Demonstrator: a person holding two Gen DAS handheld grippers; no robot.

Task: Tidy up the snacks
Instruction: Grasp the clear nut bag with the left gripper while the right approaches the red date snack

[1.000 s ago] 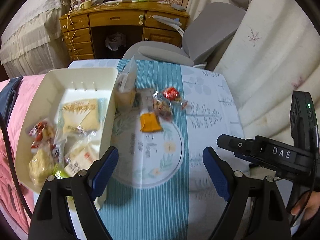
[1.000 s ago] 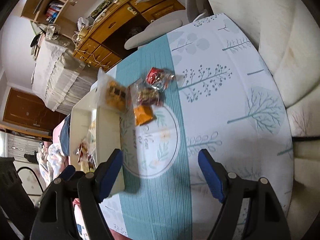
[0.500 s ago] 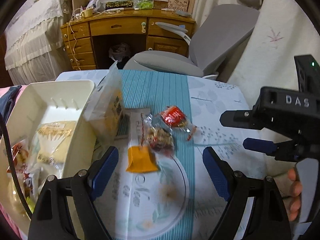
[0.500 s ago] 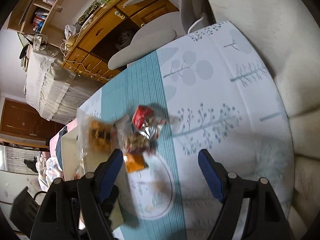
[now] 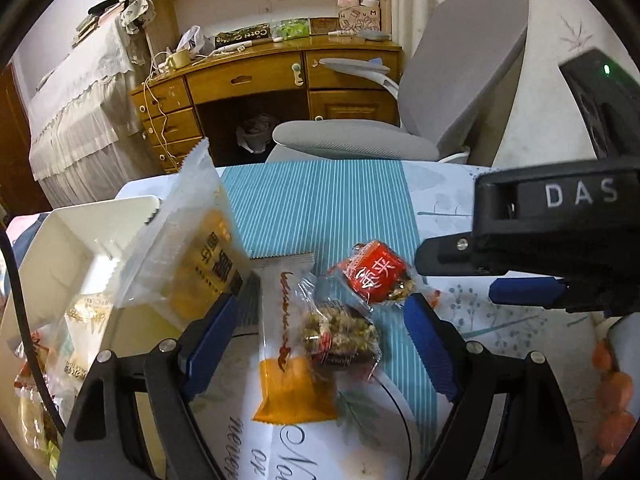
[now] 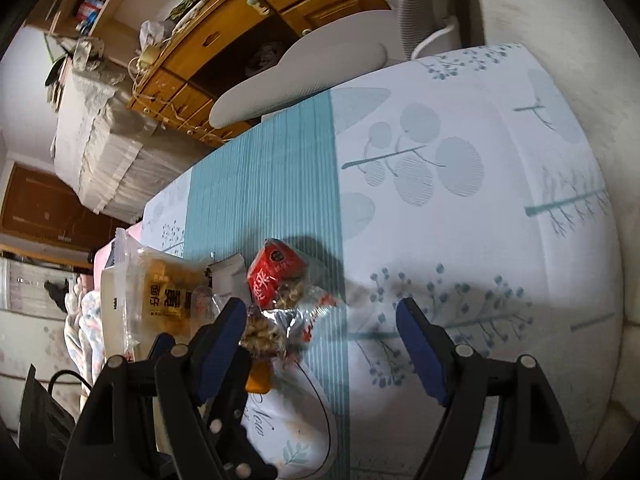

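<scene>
Several snack packets lie on the table. In the left wrist view an orange-ended wafer packet (image 5: 288, 344), a clear nut-bar packet (image 5: 340, 332) and a red packet (image 5: 376, 276) lie between and just ahead of my open left gripper (image 5: 320, 344). A large clear packet with yellow cake (image 5: 192, 256) leans on the white bin (image 5: 68, 236), which holds several snacks. My right gripper (image 6: 320, 344) is open and empty, low over the table; the red packet (image 6: 276, 272) and nut bar (image 6: 264, 332) lie by its left finger.
The table has a teal-striped and tree-print cloth (image 6: 460, 184). A grey office chair (image 5: 420, 112) and a wooden desk (image 5: 256, 80) stand beyond the far edge. The right gripper's body (image 5: 560, 232) hangs at the right of the left wrist view.
Both grippers have moved forward and down toward the snack pile, which now lies between the left fingers. Both stay open.
</scene>
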